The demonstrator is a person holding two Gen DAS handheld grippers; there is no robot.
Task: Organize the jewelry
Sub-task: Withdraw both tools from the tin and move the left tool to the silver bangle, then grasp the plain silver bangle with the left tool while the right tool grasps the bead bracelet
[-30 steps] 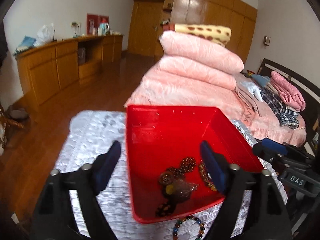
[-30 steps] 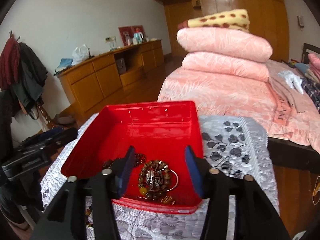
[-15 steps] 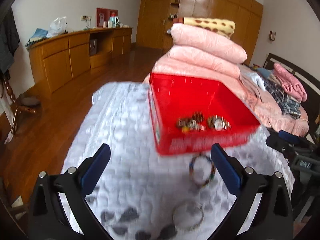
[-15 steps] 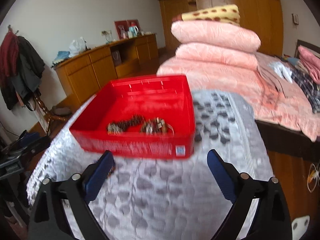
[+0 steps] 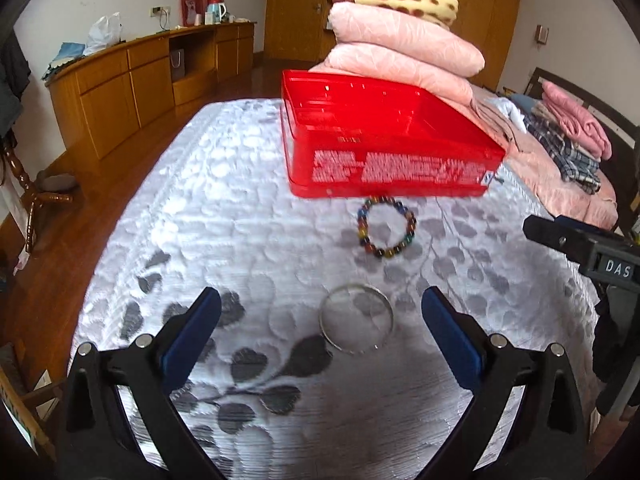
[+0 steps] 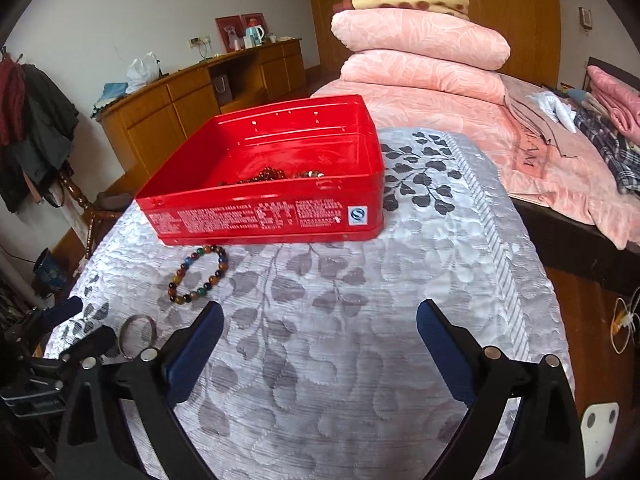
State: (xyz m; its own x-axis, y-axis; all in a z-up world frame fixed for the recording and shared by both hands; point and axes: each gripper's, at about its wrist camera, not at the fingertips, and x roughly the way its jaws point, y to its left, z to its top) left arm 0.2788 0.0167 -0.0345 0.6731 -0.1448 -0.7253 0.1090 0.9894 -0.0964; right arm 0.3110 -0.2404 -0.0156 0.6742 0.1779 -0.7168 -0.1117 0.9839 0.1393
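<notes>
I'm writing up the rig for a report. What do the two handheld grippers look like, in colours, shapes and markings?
Both look alike. The left gripper and right gripper each have two angular black arms that end in flat blue fingers, with round silver bolt heads along the arms. Seen from the left wrist view, the right gripper's black body carries white "DAS" lettering. No cables or sleeves show.

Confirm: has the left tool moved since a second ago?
Yes. The left tool has pulled back toward the near edge of the table. It was over the red box; now it is open over the silver bangle.
</notes>
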